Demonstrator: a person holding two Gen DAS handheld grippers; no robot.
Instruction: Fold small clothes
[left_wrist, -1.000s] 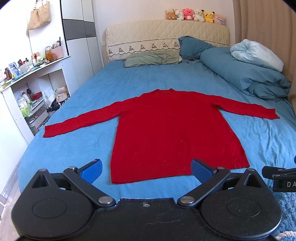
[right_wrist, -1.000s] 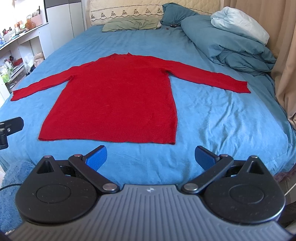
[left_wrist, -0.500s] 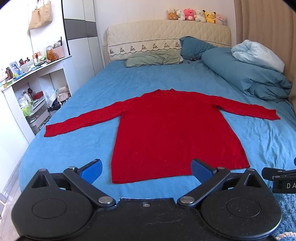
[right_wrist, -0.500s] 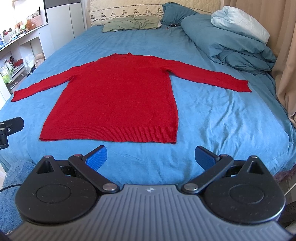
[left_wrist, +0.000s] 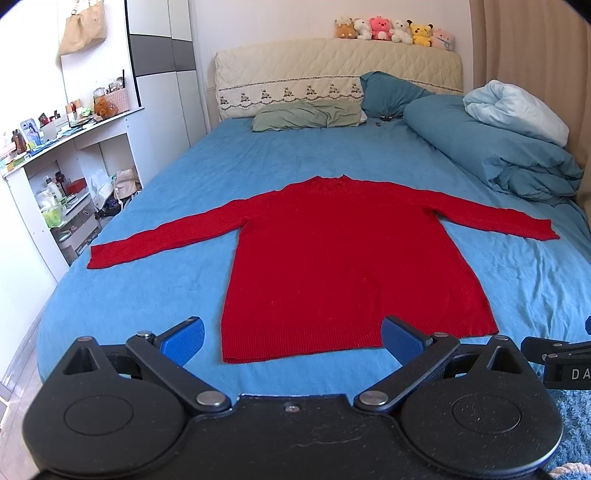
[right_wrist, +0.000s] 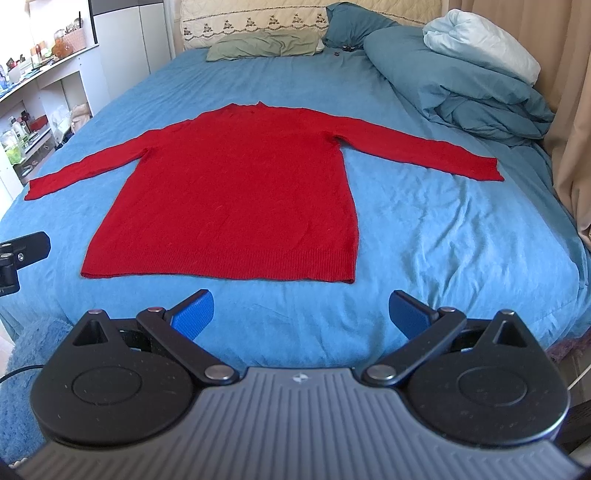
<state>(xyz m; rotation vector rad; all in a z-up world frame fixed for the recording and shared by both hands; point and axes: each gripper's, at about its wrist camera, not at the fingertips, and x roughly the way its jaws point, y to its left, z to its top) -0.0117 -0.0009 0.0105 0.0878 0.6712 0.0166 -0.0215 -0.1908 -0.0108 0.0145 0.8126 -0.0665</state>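
Note:
A red long-sleeved sweater (left_wrist: 343, 262) lies flat on the blue bed, sleeves spread to both sides and hem toward me; it also shows in the right wrist view (right_wrist: 236, 199). My left gripper (left_wrist: 293, 338) is open and empty, held just short of the hem over the bed's near edge. My right gripper (right_wrist: 301, 314) is open and empty, a little short of the hem. Each gripper's body shows at the edge of the other's view.
A rolled teal duvet (left_wrist: 491, 151) with a pale blue blanket lies along the bed's right side. Pillows (left_wrist: 306, 118) lie at the headboard. A white shelf unit (left_wrist: 55, 173) with clutter stands left of the bed. A curtain (right_wrist: 569, 110) hangs at the right.
Both views have shifted slightly; the sweater sits a little lower and nearer in each frame. Both grippers stay open and the sweater lies as before.

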